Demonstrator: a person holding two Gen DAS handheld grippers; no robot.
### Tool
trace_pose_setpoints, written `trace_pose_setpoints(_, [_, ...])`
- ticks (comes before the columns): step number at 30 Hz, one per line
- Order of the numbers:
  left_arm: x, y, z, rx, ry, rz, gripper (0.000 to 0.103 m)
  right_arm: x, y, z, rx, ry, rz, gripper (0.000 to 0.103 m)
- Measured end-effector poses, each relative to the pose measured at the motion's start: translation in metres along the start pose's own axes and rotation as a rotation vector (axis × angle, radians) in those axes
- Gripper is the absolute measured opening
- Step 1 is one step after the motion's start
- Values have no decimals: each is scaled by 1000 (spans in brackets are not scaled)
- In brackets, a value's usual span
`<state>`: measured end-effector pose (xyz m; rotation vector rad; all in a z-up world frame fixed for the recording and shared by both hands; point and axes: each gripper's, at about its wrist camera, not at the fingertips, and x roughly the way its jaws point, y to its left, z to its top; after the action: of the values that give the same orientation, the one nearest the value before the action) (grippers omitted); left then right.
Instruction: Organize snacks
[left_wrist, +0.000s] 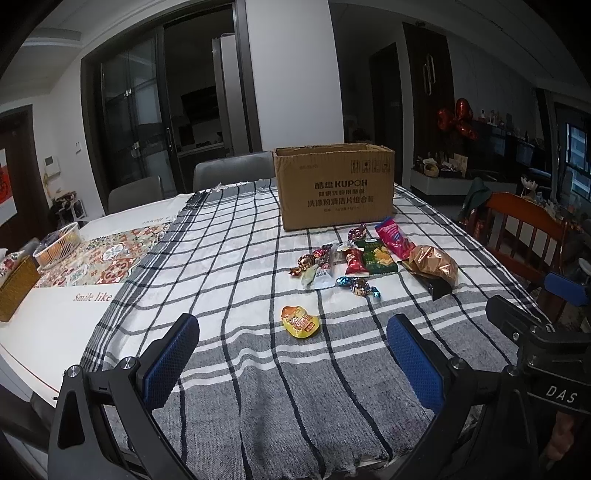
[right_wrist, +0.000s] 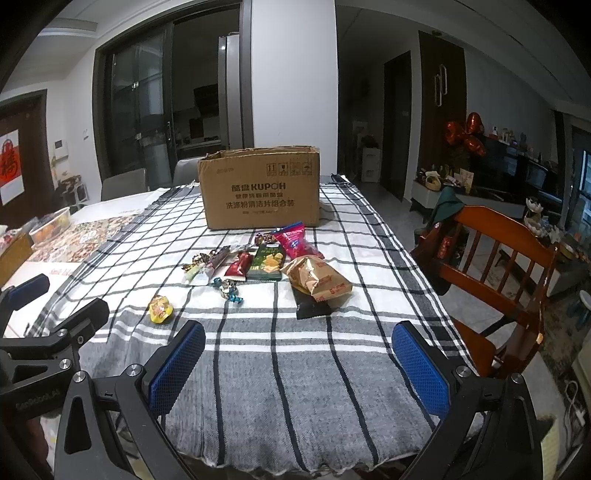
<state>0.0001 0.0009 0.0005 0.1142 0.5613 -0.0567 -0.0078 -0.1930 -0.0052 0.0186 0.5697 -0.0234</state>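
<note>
Both grippers open, empty; yellow snack packet (left_wrist: 300, 322) ahead of left gripper (left_wrist: 291, 354).

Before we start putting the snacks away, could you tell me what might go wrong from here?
1. The gold bag lies on a black packet, so a grab may lift both or drag one.
2. The small wrapped candies sit close together and may slip from wide pads.
3. The cardboard box stands behind the pile, so a low carry could knock other snacks.
</note>
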Motion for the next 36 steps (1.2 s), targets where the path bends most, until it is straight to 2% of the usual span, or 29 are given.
trace_pose_setpoints(9, [15, 0, 1, 9, 29, 12, 103, 13, 3, 2, -27, 2, 23, 102])
trace_pose_setpoints(26, [40, 15, 16, 27, 44, 79, 100, 62, 24, 31, -88, 20, 118, 101])
trace_pose_setpoints(28, [44, 18, 17, 29, 49, 84, 98, 68, 29, 35, -92, 28, 132, 97])
trace_pose_setpoints(34, [65, 27, 18, -1, 101, 62, 82, 94, 41, 38, -87, 94, 188, 83])
trace_pose_setpoints(36, [75, 25, 16, 8, 129, 47, 76, 105, 43, 37, -91, 125, 206, 75])
